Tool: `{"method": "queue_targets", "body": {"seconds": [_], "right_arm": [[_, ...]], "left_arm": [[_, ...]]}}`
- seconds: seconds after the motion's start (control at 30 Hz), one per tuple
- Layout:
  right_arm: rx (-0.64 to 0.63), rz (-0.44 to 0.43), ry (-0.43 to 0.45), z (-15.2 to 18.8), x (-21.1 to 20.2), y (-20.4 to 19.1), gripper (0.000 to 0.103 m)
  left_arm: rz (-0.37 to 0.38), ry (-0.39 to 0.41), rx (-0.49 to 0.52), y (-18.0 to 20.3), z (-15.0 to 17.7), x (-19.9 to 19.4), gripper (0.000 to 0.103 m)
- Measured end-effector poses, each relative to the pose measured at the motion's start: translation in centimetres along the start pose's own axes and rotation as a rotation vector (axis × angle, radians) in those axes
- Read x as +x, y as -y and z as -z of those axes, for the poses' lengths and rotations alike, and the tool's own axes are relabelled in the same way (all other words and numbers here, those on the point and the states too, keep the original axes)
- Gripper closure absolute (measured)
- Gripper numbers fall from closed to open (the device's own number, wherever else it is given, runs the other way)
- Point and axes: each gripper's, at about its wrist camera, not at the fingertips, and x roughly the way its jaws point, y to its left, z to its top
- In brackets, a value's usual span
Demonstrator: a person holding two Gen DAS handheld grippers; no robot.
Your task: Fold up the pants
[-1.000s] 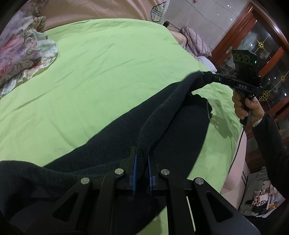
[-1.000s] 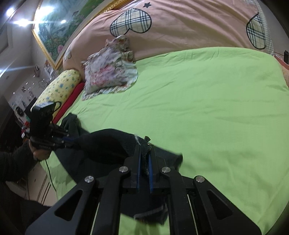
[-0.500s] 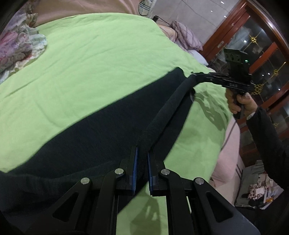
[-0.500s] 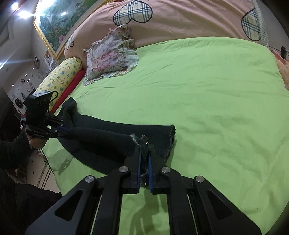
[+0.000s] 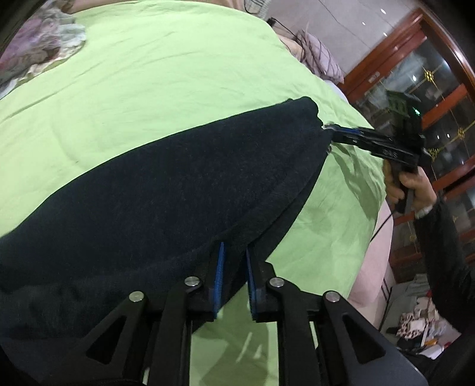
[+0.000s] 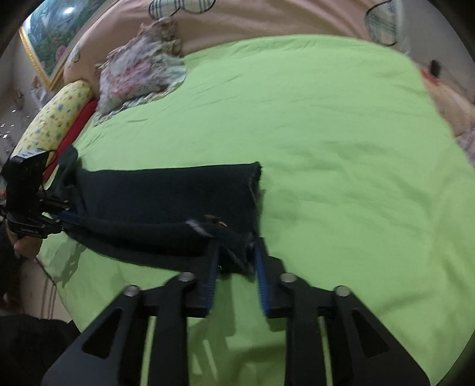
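Dark pants (image 5: pixel 178 184) lie folded lengthwise across the green sheet (image 5: pixel 148 74). My left gripper (image 5: pixel 234 261) is at their near edge. Its jaws are opening, and the thick cloth edge lies slack between the blue pads (image 5: pixel 219 267). In the right wrist view the pants (image 6: pixel 166 190) stretch leftward from my right gripper (image 6: pixel 236 258). Its jaws are opening too, with a bunched end of the cloth loose between them. Each view shows the other gripper at the far end of the pants: the right gripper (image 5: pixel 335 130) and the left gripper (image 6: pixel 66 218).
A floral cloth (image 6: pixel 139 74) lies at the head of the bed beside a yellow bolster (image 6: pixel 56 115) and a pink quilt (image 6: pixel 267 17). A person's hand (image 5: pixel 409 184) holds the right gripper in front of a wooden glass cabinet (image 5: pixel 430 98). The bed edge (image 5: pixel 377 237) drops off at the right.
The pants came down from hanging between the grippers onto the sheet and now lie flat. Both grippers sank with them, and both pairs of jaws have parted from their tight grip.
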Motion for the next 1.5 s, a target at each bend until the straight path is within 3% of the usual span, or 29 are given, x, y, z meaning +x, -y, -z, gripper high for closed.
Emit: {"method": "queue_targets", "body": {"seconds": [0.07,0.1,0.13,0.37,0.5,0.6,0.77,0.9,1.17,1.5], "right_arm": [[0.015,0.009,0.037,0.4,-1.5,-0.6,0.066],[0.029,0.015,0.063,0.6,-2.4,-1.1,0.057],[0.038,0.013,0.084,0.8,-3.0,-1.5,0.051],[0.055,-0.094,0.170,1.4,-3.4,-6.7,0.049],[0.045,-0.166,0.161,1.1,-1.4,-10.2,0.049],[0.054,-0.210,0.136,0.7,0.3,-12.7,0.049],[0.072,-0.312,0.100,-0.2,2.9,-15.9,0.049],[0.037,-0.355,0.077,-0.8,4.1,-18.7,0.049],[-0.027,-0.430,0.025,-3.2,7.3,-23.6,0.049],[-0.058,-0.475,-0.035,-5.8,10.5,-26.5,0.049]], "left_arm": [[-0.004,0.023,-0.014,0.2,0.4,-0.7,0.062],[-0.006,0.037,-0.021,0.2,0.6,-1.1,0.048],[-0.014,0.063,-0.028,0.3,0.9,-1.7,0.045],[-0.037,0.154,-0.134,-1.2,3.5,-4.8,0.045],[-0.093,0.213,-0.216,-3.0,5.2,-7.1,0.045],[-0.158,0.274,-0.293,-4.9,6.3,-9.1,0.036],[-0.188,0.353,-0.425,-9.2,8.3,-12.8,0.036],[-0.235,0.402,-0.474,-12.0,9.8,-15.0,0.032],[-0.333,0.440,-0.533,-18.9,11.2,-19.8,0.032],[-0.404,0.415,-0.553,-26.1,8.8,-23.1,0.031]]}}
